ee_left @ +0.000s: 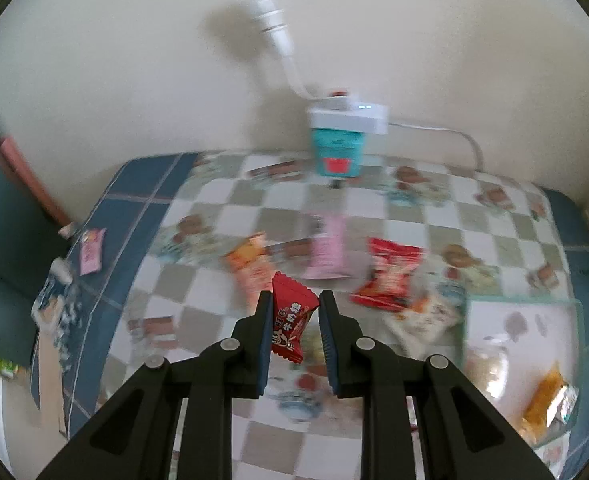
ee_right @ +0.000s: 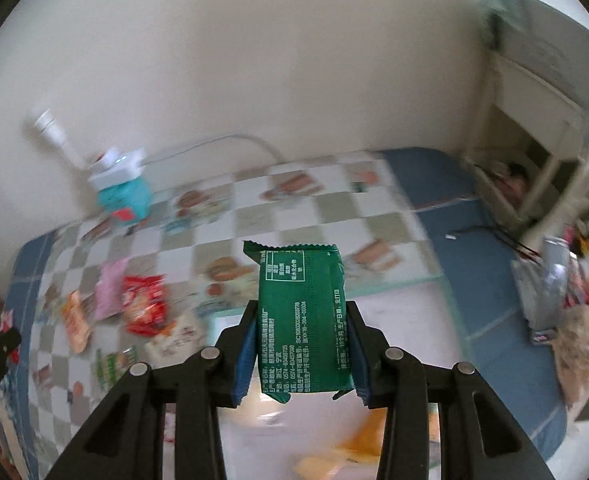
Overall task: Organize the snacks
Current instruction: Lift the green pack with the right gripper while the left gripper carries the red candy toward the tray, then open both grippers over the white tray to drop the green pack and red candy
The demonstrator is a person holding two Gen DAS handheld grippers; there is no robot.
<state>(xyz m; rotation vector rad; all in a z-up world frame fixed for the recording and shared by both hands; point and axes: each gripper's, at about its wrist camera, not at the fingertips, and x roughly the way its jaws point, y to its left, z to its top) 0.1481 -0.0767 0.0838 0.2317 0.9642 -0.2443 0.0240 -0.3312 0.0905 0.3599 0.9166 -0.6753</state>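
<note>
Checkered cloth point(ee_left: 374, 216) covers the desk; loose snack packets point(ee_left: 388, 274) lie at centre, twelve o'clock of both grippers. Right gripper point(ee_right: 300, 320): jaws pinching a green packet point(ee_right: 302, 316), upright. Left gripper point(ee_left: 294, 312): jaws pinching a small red candy point(ee_left: 292, 318), tilted, above the cloth.
</note>
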